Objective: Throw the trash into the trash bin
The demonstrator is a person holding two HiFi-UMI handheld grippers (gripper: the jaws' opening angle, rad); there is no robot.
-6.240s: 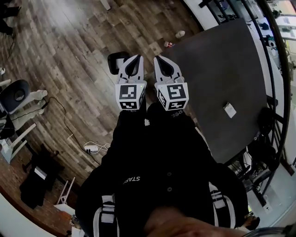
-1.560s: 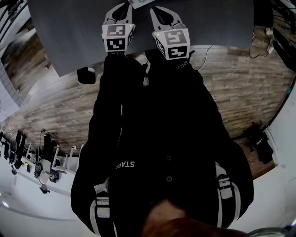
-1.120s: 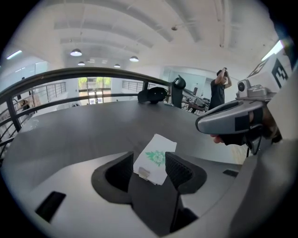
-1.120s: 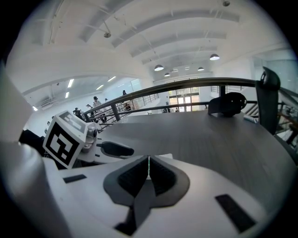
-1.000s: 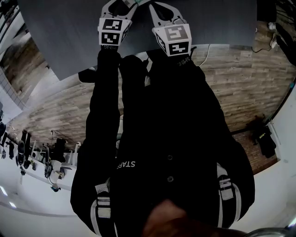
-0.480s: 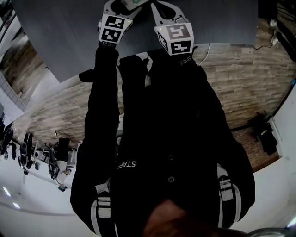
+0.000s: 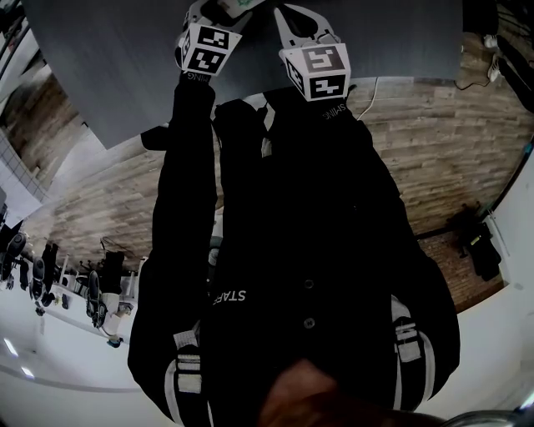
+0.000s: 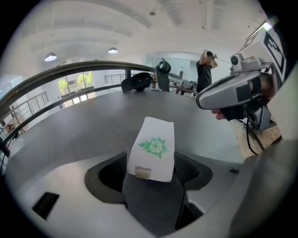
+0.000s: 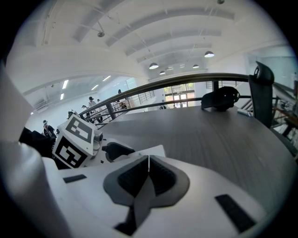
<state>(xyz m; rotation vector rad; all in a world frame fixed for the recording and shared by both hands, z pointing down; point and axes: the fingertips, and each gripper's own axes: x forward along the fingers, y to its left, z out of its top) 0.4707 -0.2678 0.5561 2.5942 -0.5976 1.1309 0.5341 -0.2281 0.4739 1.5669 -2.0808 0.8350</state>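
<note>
A white packet [image 8: 152, 151] with a green flower print lies on the dark grey table [image 8: 79, 121]. It stands between the jaws of my left gripper [image 8: 151, 162]. Those jaws have just been opening and now stand wide, with both pads off the packet. In the head view the left gripper [image 7: 219, 7] reaches over the table's near edge at the top of the picture, and a corner of the packet [image 7: 239, 3] shows there. My right gripper [image 9: 148, 169] hovers just to the right of it, its pads shut together with nothing between them.
At the table's far side sit a black object [image 8: 137, 82] and a black chair back [image 8: 163, 74]. A curved railing [image 9: 153, 86] runs behind it. A person [image 8: 205, 69] stands far off. Wood flooring [image 7: 434, 142] and a white cable [image 7: 371, 90] lie beside me.
I have walked from the open floor up to the table. Over the last second the left gripper sank a little and rolled; the right gripper has stayed in place.
</note>
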